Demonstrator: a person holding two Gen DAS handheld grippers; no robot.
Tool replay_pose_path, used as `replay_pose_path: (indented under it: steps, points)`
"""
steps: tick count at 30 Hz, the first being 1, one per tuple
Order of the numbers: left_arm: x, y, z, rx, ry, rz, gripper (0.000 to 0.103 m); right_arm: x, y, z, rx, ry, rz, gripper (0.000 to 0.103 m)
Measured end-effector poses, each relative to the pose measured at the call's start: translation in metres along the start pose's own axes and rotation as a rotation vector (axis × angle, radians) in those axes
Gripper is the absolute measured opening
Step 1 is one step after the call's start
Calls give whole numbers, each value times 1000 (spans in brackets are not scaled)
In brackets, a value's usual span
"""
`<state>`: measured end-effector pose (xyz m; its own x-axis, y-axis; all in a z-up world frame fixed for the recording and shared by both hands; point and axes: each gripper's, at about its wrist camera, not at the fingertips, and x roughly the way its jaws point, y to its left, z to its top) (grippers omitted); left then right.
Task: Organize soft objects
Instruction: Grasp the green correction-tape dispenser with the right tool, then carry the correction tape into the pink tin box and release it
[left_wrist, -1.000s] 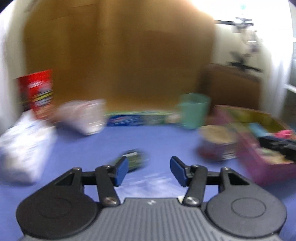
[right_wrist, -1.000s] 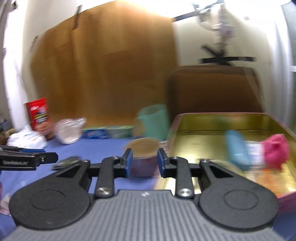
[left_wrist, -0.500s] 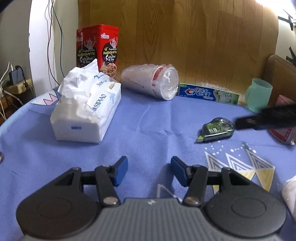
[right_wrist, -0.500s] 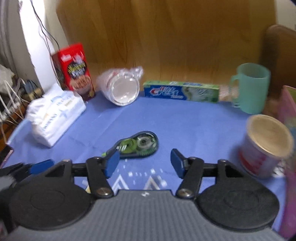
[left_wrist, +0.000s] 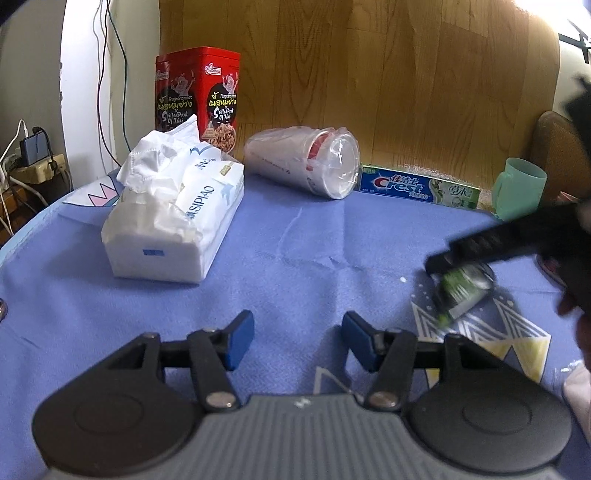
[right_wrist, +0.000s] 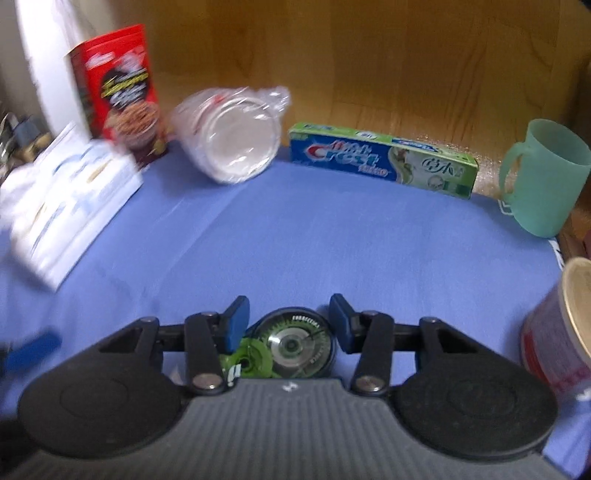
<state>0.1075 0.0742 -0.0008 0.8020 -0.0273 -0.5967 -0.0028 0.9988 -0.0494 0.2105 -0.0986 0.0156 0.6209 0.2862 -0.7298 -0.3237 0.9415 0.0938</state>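
Note:
A green and black correction tape dispenser (right_wrist: 291, 345) lies on the blue cloth between the open fingers of my right gripper (right_wrist: 288, 325); the pads stand on either side of it, apart from it. In the left wrist view the dispenser (left_wrist: 461, 288) shows blurred under the right gripper's dark finger (left_wrist: 509, 240). My left gripper (left_wrist: 297, 341) is open and empty, low over the blue cloth. A white tissue pack (left_wrist: 173, 218) lies at the left, also in the right wrist view (right_wrist: 66, 206).
Along the back stand a red snack tin (left_wrist: 197, 99), a bagged stack of cups on its side (left_wrist: 306, 162), a Crest toothpaste box (left_wrist: 419, 186) and a green mug (left_wrist: 519, 194). A round can (right_wrist: 561, 321) is at the right. Cables hang at the far left.
My right gripper has come down and forward over the tape dispenser, which now lies between its fingers. The left gripper has barely moved and stays open.

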Motion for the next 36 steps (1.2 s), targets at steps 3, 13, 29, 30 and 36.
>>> replay_pose_path:
  steps: [3,13,29,30,36]
  points:
    - [-1,-1,0,1,0,2,55,-18,5,-19,-6,-3,38,51]
    - [0,-9,1,43,13,45,60,-71,10,-69,-55,-107,80,58]
    - [1,-8,1,27,15,56,65,-64,21,-91,51,-146,77,78]
    - [1,-8,1,26,15,56,65,-62,28,-90,22,-149,74,75]
    - [2,-8,1,22,15,52,66,-57,43,-94,-99,-167,61,70]
